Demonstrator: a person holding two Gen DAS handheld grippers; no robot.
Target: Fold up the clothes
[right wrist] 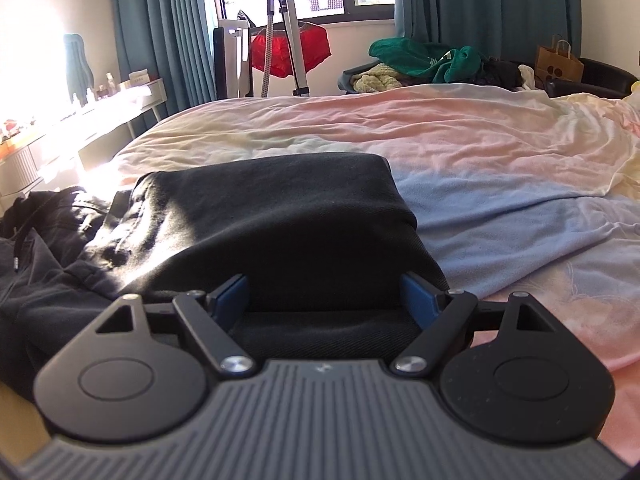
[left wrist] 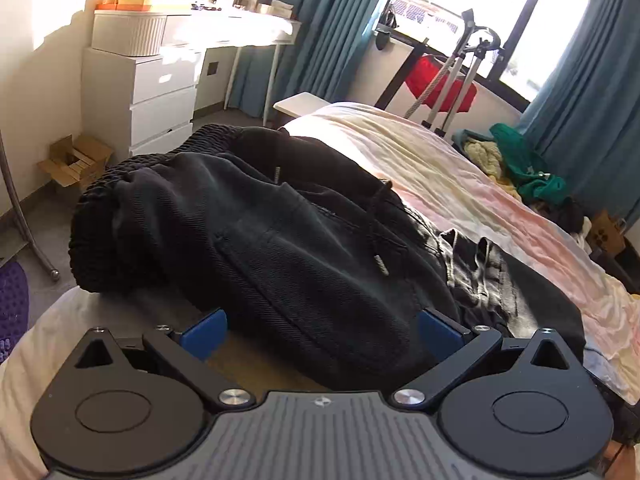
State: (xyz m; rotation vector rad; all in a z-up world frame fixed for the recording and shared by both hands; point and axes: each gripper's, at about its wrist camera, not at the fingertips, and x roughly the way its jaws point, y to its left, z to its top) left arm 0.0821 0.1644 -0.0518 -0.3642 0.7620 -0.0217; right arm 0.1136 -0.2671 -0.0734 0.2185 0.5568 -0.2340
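Observation:
Black sweatpants (left wrist: 280, 232) with an elastic waistband and drawstring lie on the bed, partly over a dark grey garment (left wrist: 492, 276). My left gripper (left wrist: 322, 332) is open, its blue pads either side of the sweatpants' near edge. In the right wrist view a folded black garment (right wrist: 280, 216) lies flat on the bed, and my right gripper (right wrist: 326, 300) is open with its pads astride the near edge of that cloth. The black sweatpants show at the left of this view (right wrist: 44, 240).
The bed has a pink, yellow and blue sheet (right wrist: 480, 152). A pile of green and cream clothes (right wrist: 420, 60) sits at the far side. A white drawer unit (left wrist: 140, 96), a cardboard box (left wrist: 76, 160) and a stand with a red garment (left wrist: 440, 84) are beyond.

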